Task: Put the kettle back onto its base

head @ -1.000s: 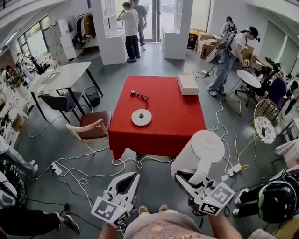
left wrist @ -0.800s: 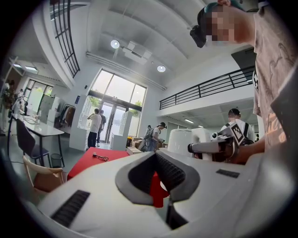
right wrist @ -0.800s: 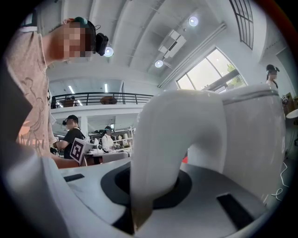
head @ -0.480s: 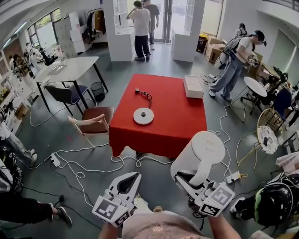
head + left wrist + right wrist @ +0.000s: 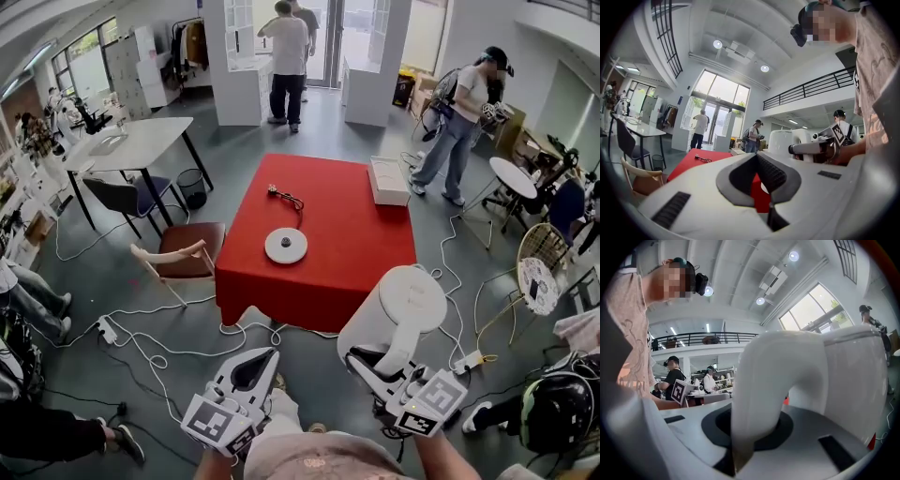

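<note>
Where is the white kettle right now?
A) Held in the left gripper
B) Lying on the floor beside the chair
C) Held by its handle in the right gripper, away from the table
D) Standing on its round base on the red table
C: the right gripper is closed on the handle of the kettle, and the round base sits bare on the red table.

kettle (image 5: 405,307): white, upright, off base | base (image 5: 285,245): white disc, on red table (image 5: 352,234)
</note>
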{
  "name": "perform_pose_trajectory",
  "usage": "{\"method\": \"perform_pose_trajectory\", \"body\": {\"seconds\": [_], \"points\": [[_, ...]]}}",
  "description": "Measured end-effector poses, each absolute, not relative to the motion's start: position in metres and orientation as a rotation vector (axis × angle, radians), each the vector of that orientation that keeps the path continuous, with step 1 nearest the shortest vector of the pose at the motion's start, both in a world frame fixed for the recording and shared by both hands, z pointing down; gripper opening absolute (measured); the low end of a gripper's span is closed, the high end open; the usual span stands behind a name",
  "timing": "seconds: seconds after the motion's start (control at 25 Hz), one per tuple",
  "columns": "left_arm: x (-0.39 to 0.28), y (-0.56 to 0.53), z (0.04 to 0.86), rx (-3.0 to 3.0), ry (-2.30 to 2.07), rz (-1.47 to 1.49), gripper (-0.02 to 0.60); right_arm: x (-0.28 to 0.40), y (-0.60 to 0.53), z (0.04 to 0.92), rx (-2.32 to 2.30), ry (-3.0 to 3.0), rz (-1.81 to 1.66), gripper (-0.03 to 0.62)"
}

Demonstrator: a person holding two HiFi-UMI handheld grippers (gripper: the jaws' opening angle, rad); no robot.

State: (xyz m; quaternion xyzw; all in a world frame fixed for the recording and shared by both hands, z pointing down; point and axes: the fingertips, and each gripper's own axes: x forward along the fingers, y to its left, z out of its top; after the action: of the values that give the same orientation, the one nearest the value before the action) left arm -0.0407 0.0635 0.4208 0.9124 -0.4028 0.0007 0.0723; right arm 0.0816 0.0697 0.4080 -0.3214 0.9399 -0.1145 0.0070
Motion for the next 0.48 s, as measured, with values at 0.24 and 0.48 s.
{"method": "perform_pose_trajectory", "body": {"seconds": [0.24, 0.48], "points": [[-0.044, 0.017, 0.417, 2.773, -1.188, -0.033, -0.002, 0.073, 0.033, 0.408, -1.014, 2.939, -0.361, 0.058], [-0.052, -0.04, 0.419, 2.792, -1.147, -0.041, -0.002, 0.056, -0.014, 0.406, -1.004, 2.945, -0.344, 0.058]]}}
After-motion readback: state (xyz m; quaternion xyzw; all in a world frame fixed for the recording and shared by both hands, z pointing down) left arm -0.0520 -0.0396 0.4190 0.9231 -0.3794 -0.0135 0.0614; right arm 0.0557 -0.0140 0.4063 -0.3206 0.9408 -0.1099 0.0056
